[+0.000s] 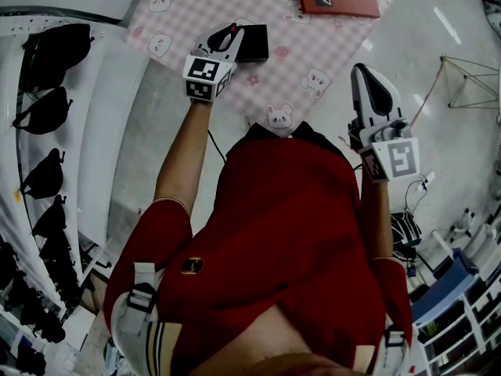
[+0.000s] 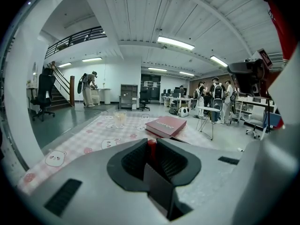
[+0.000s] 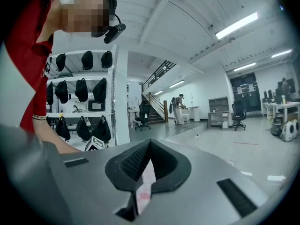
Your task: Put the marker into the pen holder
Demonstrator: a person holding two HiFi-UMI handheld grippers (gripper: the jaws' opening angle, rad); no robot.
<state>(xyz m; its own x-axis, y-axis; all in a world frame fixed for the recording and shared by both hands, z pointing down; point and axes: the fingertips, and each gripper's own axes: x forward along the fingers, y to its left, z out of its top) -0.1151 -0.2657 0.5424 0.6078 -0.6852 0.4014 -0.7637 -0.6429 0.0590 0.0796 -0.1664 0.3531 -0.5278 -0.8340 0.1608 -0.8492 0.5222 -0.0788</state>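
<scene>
Two grippers: one in each of the person's hands, held out ahead of a red shirt (image 1: 290, 233).
Left gripper (image 2: 151, 143): jaws drawn almost together and clamped on the marker, with only its width between the ribbed pads.
Marker (image 2: 151, 148): red; a short upright strip of it shows between the left jaws, and the rest is hidden by the gripper body.
Left gripper's place: in the head view it hangs over the near part of the cloth (image 1: 313, 45), its tip just beside the left side of the black box (image 1: 254, 43); whether they touch I cannot tell.
Right gripper (image 3: 149, 142): jaws closed tip to tip with nothing between them; a pale, pink-spotted patch shows through the slit below the tips.
Right gripper's place: off the cloth's near right edge, above grey floor, well apart from the left gripper.
Cloth: pink check with bear prints, lying flat.
Black box: on the cloth, near its middle.
Book (image 2: 165, 125): red, lying flat at the cloth's far right corner.
Cup (image 2: 120, 118): clear, upright on the far part of the cloth, left of the book; seen only in the left gripper view.
Shelves (image 1: 47, 108): white, at the person's left, hung with black bags.
</scene>
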